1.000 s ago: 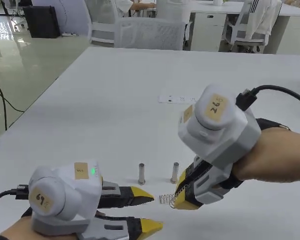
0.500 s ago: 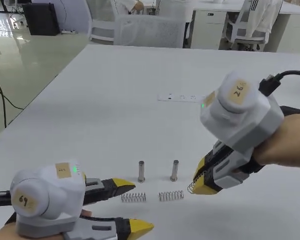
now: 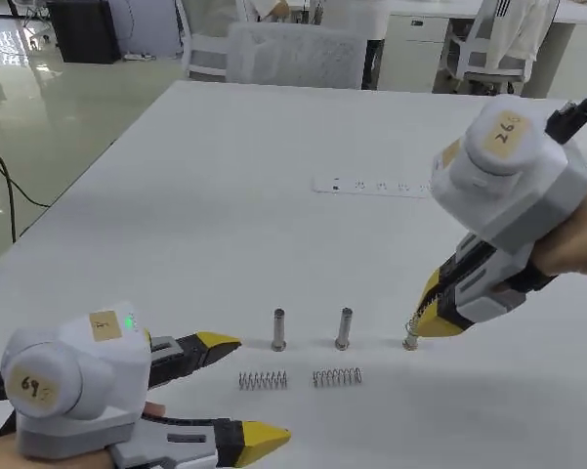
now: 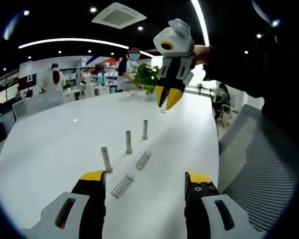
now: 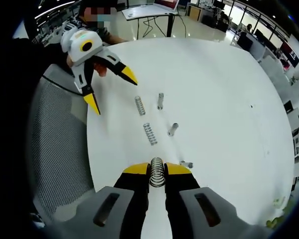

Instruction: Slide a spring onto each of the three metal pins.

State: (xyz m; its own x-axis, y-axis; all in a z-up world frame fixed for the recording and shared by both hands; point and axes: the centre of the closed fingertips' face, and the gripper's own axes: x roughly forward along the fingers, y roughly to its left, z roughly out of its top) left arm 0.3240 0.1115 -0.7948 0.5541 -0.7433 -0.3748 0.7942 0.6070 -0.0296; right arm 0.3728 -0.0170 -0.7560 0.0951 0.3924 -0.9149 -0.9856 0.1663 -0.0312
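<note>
Right gripper clamped on held spring, coil in line with the jaws, free end poking past the yellow tips. Just beside those tips, right pin, upright on white table. In head view, spring end close over the pin top; in left gripper view, a gap between the two. Not threaded yet by the look of it; cannot tell about contact. Further along the same row, mid pin and left pin, both upright, both bare. On the near side of those, mid spring and left spring, flat on the table, end to end with a gap, neither touching a pin. Left gripper low over the table near left spring, jaws wide apart, nothing between them. Step in hand, as a judgement: first spring of three, lining it up over right pin. None seated so far. Next move: bring the coil axis in line with the pin, centre the open end over the pin tip, lower straight down until the coil drops around the shaft, then let go. Needs fine aim, since coil bore and pin look close in width; any tilt likely to catch the coil on the tip or tip the pin. After that, two loose springs to pick off the table for the bare pins.
</note>
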